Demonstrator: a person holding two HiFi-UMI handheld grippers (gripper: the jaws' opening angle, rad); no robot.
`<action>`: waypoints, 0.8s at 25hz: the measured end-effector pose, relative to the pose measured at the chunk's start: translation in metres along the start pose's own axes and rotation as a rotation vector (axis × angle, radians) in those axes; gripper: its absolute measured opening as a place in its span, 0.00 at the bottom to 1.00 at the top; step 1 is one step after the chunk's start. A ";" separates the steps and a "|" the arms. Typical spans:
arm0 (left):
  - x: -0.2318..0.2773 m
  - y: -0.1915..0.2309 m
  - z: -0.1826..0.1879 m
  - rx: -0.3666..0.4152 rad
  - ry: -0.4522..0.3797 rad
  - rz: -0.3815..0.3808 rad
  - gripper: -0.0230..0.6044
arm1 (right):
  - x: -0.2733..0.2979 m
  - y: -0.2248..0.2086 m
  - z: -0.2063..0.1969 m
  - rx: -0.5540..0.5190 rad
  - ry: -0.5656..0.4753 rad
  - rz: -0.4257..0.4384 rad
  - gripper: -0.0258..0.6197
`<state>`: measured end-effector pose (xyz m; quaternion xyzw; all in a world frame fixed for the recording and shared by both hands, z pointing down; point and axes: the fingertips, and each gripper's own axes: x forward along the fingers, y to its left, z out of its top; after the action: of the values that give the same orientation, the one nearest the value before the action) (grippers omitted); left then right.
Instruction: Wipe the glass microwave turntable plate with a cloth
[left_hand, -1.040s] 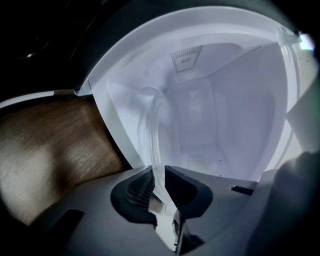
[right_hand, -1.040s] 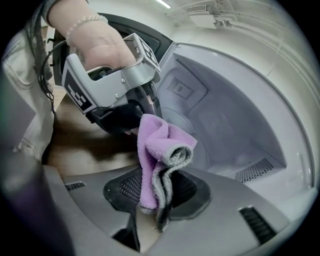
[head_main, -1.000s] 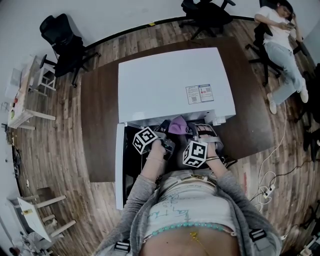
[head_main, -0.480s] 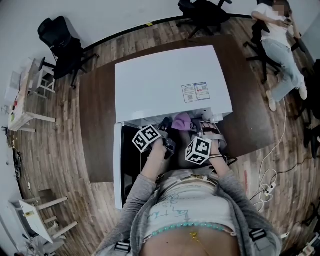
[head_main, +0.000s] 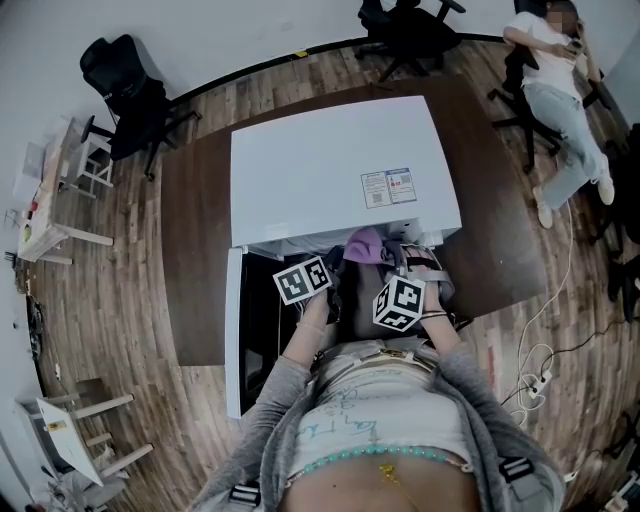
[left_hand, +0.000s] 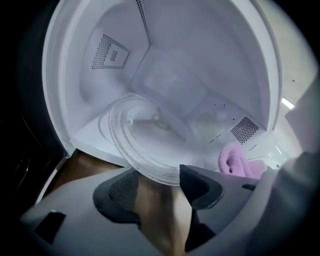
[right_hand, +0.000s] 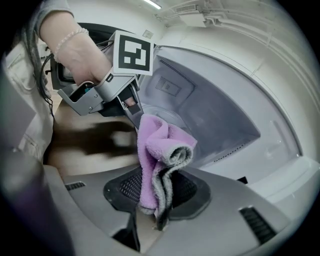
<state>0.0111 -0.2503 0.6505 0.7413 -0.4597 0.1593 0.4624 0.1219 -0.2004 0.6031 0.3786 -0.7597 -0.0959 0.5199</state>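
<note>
Opening now, left gripper (left_hand: 157, 181) fingers flank, without pressing, the near rim of the glass turntable plate (left_hand: 142, 132), which lies at 12 o'clock inside the microwave (left_hand: 225, 55). Right gripper (right_hand: 157, 189) fingers pinch the cloth (right_hand: 161, 145) at the plate's 3 o'clock.

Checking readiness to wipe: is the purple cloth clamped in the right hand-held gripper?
Yes, the right hand-held gripper is shut on the purple cloth, which sticks up between its pads.

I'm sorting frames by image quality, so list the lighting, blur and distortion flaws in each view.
Head view: fisheye bends the table edges and floorboards. Left gripper view: corners fall to black, the microwave interior is bright and hazy, the glass plate looks soft at its rim. Right gripper view: the cloth is sharp, the background left of it smeared.
</note>
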 end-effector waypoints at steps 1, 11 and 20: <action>0.000 0.002 -0.001 0.015 0.008 0.000 0.44 | 0.000 0.000 0.001 -0.005 -0.004 0.002 0.23; 0.000 0.005 -0.001 0.020 0.143 -0.074 0.46 | 0.007 0.007 0.006 -0.050 -0.021 0.039 0.23; -0.024 0.012 -0.021 0.160 0.071 -0.020 0.47 | 0.007 0.011 0.012 -0.059 -0.054 0.075 0.23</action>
<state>-0.0070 -0.2216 0.6521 0.7742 -0.4213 0.2171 0.4195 0.1046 -0.2005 0.6088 0.3314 -0.7841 -0.1090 0.5134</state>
